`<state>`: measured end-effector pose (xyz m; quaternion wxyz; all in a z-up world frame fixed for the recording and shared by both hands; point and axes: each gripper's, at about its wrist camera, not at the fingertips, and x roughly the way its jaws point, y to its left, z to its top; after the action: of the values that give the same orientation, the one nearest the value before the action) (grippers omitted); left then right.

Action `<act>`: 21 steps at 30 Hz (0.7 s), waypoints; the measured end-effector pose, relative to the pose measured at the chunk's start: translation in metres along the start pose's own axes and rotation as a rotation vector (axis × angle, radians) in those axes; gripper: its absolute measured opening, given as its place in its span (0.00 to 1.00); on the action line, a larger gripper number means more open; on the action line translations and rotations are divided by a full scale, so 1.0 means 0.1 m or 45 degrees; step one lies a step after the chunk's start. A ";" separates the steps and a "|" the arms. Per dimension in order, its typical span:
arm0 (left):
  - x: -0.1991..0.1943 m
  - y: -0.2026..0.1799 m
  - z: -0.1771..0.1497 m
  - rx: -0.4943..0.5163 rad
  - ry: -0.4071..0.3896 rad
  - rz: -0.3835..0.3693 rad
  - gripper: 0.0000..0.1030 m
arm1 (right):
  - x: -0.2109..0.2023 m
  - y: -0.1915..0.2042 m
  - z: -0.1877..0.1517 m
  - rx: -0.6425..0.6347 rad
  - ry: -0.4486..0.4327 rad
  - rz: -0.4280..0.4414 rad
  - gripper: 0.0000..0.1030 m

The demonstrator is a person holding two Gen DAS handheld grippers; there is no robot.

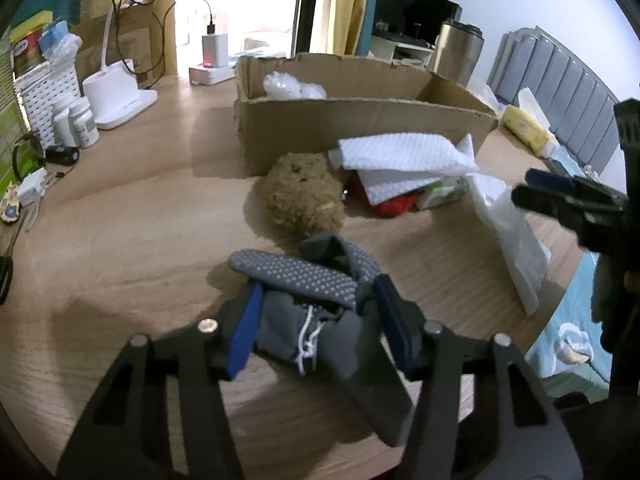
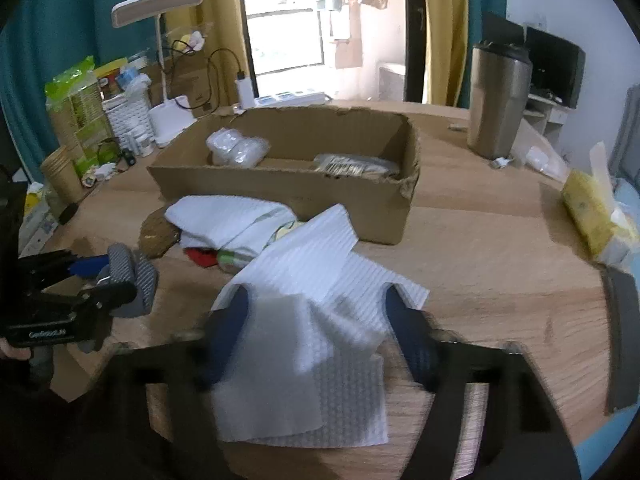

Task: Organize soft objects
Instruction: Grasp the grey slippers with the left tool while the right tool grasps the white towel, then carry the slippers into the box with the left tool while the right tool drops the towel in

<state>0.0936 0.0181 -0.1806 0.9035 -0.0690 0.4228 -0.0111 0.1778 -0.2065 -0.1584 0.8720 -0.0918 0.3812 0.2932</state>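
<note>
My left gripper (image 1: 316, 304) is shut on a grey sock with white grip dots (image 1: 296, 276), held just above the wooden table; it also shows in the right wrist view (image 2: 132, 280). My right gripper (image 2: 316, 312) holds a white textured cloth (image 2: 312, 320) that drapes between its fingers; in the left wrist view the cloth (image 1: 508, 236) hangs from it. A brown plush toy (image 1: 300, 196) lies in front of the open cardboard box (image 1: 360, 120). More white cloths (image 1: 400, 156) cover a red item (image 1: 394, 206) beside the plush.
The box (image 2: 280, 184) holds plastic-wrapped packets (image 2: 236, 150). A steel tumbler (image 2: 496, 100), a yellow tissue pack (image 2: 592, 212), a white lamp base (image 1: 116, 96), pill bottles (image 1: 78, 122) and a white basket (image 1: 44, 96) ring the table.
</note>
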 end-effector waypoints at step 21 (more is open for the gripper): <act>-0.23 -0.24 0.25 0.065 -0.096 -0.061 0.43 | -0.01 -0.12 -0.01 -0.007 0.010 0.036 0.08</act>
<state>0.0989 -0.0007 -0.1434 0.9197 -0.0565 0.3863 -0.0410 0.1834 -0.2177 -0.1592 0.8660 -0.0899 0.3850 0.3062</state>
